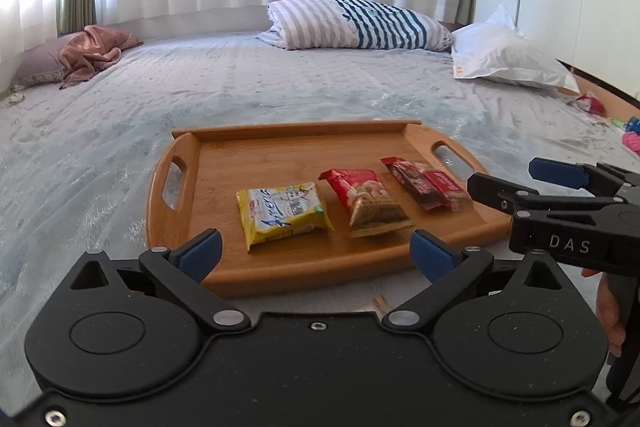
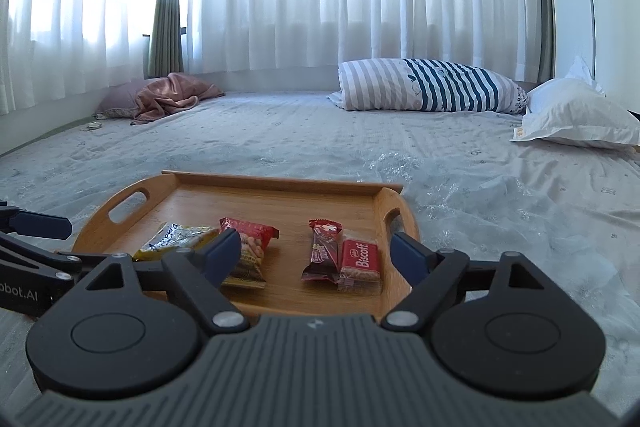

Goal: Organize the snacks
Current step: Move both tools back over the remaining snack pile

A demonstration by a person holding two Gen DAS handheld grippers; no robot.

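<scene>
Left wrist view: left claw (image 1: pixel 316 251) released, empty, at near rim of bamboo tray (image 1: pixel 176 211) on bed (image 1: pixel 100 131). On tray: yellow snack packet (image 1: pixel 282 213), red peanut packet (image 1: pixel 366 201), dark red wafer bar (image 1: pixel 416 183).

Right wrist view: right claw (image 2: pixel 316 255) released, empty, over tray's near edge; Biscoff packet (image 2: pixel 359 261) touching wafer bar.

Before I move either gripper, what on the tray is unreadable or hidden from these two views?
- Yellow packet: right wrist view, partly behind the right gripper finger.
- Red nut packet: print blurred in the left wrist view.
- Biscoff biscuit: left wrist view, label too small.
- Tray near rim: hidden by gripper bodies in both.
</scene>
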